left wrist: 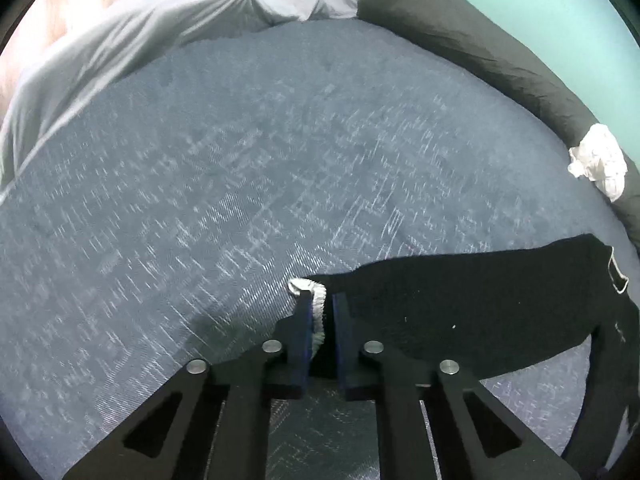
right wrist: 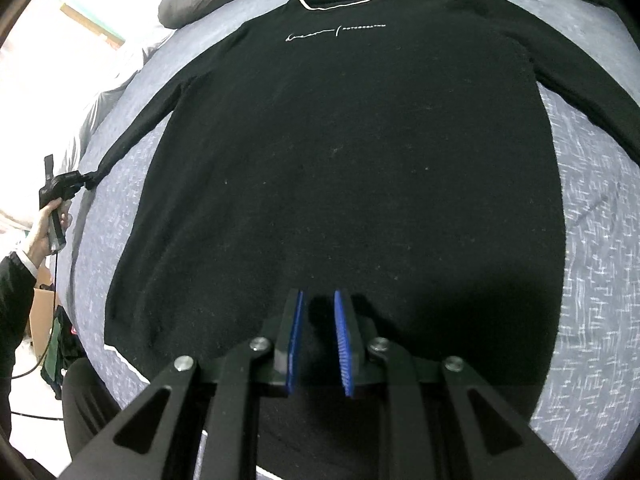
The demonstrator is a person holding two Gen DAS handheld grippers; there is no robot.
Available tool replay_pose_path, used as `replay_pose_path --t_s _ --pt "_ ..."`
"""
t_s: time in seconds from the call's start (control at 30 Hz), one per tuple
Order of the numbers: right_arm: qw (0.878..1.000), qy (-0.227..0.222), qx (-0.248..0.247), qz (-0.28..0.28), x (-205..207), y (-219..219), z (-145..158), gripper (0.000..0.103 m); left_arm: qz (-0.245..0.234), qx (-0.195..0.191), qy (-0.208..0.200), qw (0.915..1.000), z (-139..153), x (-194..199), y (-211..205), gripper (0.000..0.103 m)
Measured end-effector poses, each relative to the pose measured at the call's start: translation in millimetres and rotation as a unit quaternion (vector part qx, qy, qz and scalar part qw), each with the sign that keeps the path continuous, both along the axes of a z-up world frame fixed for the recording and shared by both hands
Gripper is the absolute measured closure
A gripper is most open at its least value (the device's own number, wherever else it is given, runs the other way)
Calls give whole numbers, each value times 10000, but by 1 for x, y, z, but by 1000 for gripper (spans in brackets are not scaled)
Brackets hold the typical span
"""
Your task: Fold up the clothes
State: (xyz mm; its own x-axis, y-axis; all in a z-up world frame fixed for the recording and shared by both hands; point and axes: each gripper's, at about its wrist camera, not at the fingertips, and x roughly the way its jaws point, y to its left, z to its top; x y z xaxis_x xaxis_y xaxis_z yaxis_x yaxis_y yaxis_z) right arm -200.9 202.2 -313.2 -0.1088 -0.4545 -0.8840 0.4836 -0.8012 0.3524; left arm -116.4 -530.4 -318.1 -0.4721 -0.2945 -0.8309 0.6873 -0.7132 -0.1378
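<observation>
Sweater (right wrist: 340, 160) lies flat on the bed (right wrist: 592, 280), collar far, hem near, sleeves spread to both sides. Left claw (left wrist: 322, 300) at the left cuff (left wrist: 308, 288). Right claw (right wrist: 319, 300) over the hem. Bolster (left wrist: 460, 40) beyond.

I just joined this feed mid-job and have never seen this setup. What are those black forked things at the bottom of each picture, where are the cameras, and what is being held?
There is no robot here: a person holds a two-finger gripper in each hand, and each gripper carries a wide-angle camera looking along its fingers.

The left wrist view shows the left gripper shut on the white-edged cuff of a sleeve. The right wrist view shows that same gripper from afar, in the person's hand.

The right gripper hangs over the lower part of a black sweater, spread flat on a blue-grey bed cover. Its blue pads stand slightly apart; whether they pinch fabric is unclear.
</observation>
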Motion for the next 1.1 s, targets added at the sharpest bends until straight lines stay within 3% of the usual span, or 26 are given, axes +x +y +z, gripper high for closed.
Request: replay_pose_path --t_s 0.23,0.37,0.63,0.9,1.1 --pt "10000 -37 15 -44 1 1 -4 87 161 -438 124 9988 38 -10 -19 98" --pt "10000 -56 31 -66 0 0 -7 87 252 -495 -8 9985 36 -18 -33 102" --pt "9998 -141 60 -142 -5 -2 -17 87 307 -136 -94 9994 10 -14 -37 102" --pt "9996 -47 -124 -246 -9 7 -1 87 515 -55 -296 9982 19 11 -35 102" --pt "9987 34 -241 -457 -10 34 13 87 504 -5 -180 9986 39 28 -24 102"
